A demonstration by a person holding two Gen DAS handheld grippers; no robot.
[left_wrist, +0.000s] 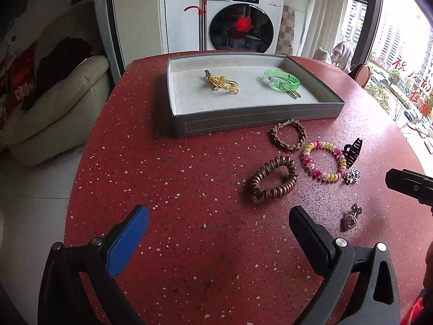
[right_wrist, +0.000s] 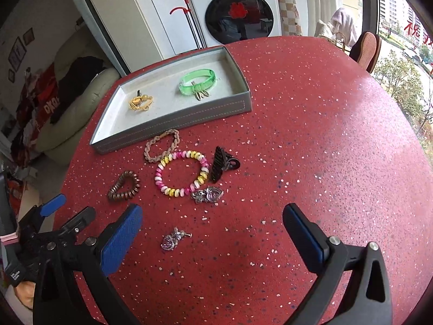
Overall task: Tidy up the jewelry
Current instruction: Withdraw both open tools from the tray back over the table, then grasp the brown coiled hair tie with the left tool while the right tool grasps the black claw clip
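Observation:
A grey tray [left_wrist: 243, 121] [right_wrist: 173, 124] on the red table holds a yellow hair tie [left_wrist: 222, 82] [right_wrist: 140, 101], a green bangle [left_wrist: 281, 80] [right_wrist: 199, 81] and a hairpin [left_wrist: 296, 94]. In front of it lie a braided tan bracelet [left_wrist: 288, 135] [right_wrist: 162, 145], a brown coil tie [left_wrist: 273, 180] [right_wrist: 124, 185], a pink-yellow coil tie [left_wrist: 324, 161] [right_wrist: 181, 173], a dark claw clip [left_wrist: 353, 150] [right_wrist: 223, 163] and two silver brooches [left_wrist: 351, 216] [right_wrist: 173, 238] [right_wrist: 207, 195]. My left gripper [left_wrist: 219, 224] [right_wrist: 70, 211] is open and empty, near the brown coil tie. My right gripper [right_wrist: 212, 220] is open and empty, over the nearer brooch.
The round red speckled table [left_wrist: 189, 189] [right_wrist: 324, 135] drops off at left toward a cream sofa [left_wrist: 59, 103]. A washing machine [left_wrist: 240, 21] stands behind. A chair back [right_wrist: 368, 48] and windows lie to the right.

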